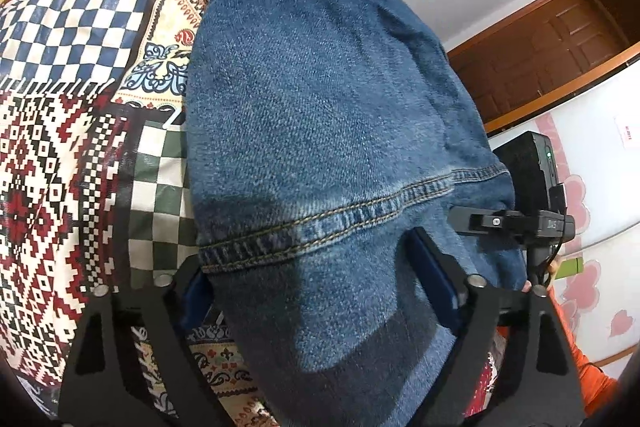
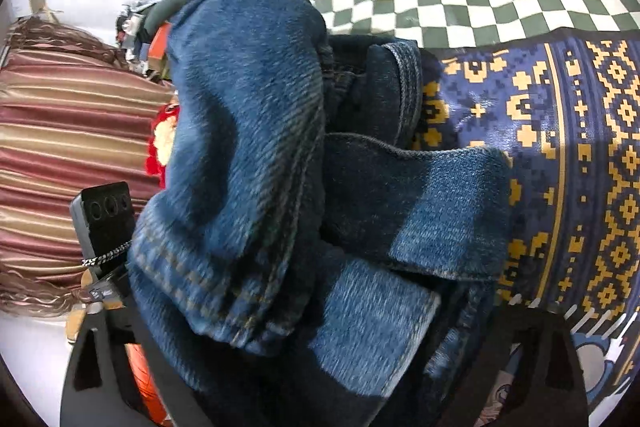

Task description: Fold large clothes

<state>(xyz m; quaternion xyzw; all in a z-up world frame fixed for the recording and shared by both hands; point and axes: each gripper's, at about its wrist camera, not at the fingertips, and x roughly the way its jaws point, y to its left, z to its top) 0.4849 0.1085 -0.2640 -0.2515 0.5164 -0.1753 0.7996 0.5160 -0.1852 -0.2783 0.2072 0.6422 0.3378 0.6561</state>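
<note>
Lifted off the patterned bedspread: denim jeans, bunched between both grippers for carrying a fold over. Left gripper spread wide around a hemmed edge; right gripper likewise stuffed with denim, closure impossible to judge.

We see the denim garment bunched between the left tongs, draped over them and stretching ahead onto the patterned bedspread, which lies left and beneath. In the right wrist view its folds fill the right tongs; a striped cushion sits left, the bedspread right and behind.
</note>
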